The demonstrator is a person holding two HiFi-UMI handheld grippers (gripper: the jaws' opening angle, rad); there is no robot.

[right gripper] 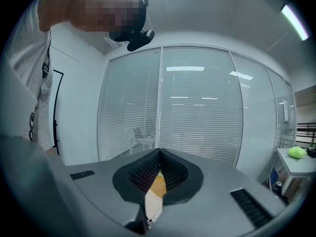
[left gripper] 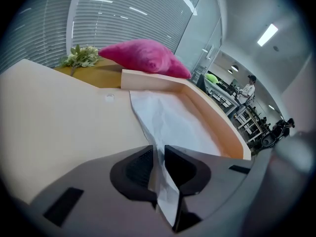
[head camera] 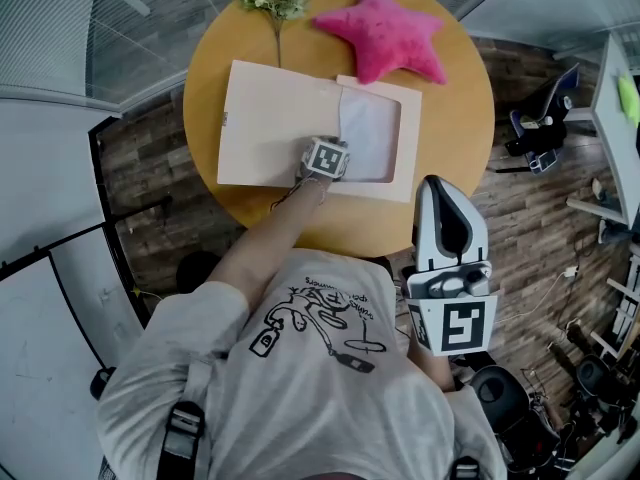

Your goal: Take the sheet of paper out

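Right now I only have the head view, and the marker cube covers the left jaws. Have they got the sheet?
Observer: Yes. In the left gripper view the left gripper is shut on the white sheet, its near edge pinched between the pads.
Operator: Sheet clear of the box?
Observer: No. The rest lies below the raised rim.
Operator: Right jaws?
Observer: The right gripper is shut, empty, facing window blinds.

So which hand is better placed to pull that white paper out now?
Left. The left gripper already pinches the sheet of paper; the right gripper is shut, held off the table.
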